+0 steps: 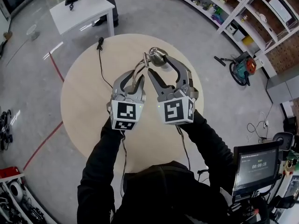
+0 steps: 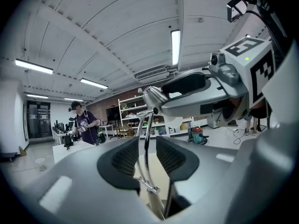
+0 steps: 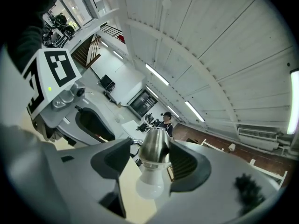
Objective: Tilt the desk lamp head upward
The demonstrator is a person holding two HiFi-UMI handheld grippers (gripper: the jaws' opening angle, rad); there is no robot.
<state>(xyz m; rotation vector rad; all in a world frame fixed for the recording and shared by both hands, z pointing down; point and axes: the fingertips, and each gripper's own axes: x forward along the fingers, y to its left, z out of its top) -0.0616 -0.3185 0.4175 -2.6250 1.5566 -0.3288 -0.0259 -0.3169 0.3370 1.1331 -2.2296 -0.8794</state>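
- Plainly, the desk lamp's silver metal head (image 1: pixel 156 56) sits above the far middle of the round pale wooden table (image 1: pixel 84 106). In the head view the grippers hide the lamp's base.
- The right gripper (image 3: pixel 152 143) is closed around that head with its jaws spread wide. One pad meets the metal, and contact on the other side is hard to make out. The white bulb (image 3: pixel 150 185) pokes out toward the camera.
- The left gripper (image 1: pixel 134 76), over the table's middle, stands open with the lamp's thin chrome arm (image 2: pixel 145 125) between its pads. A sliver of space shows beside the rod.
- A black cord (image 1: pixel 100 59) trails over the table's far left part.
- Beyond the table's far edge a person (image 2: pixel 83 125) stands at a white rectangular table (image 1: pixel 81 10), cut off at the top of the head view.
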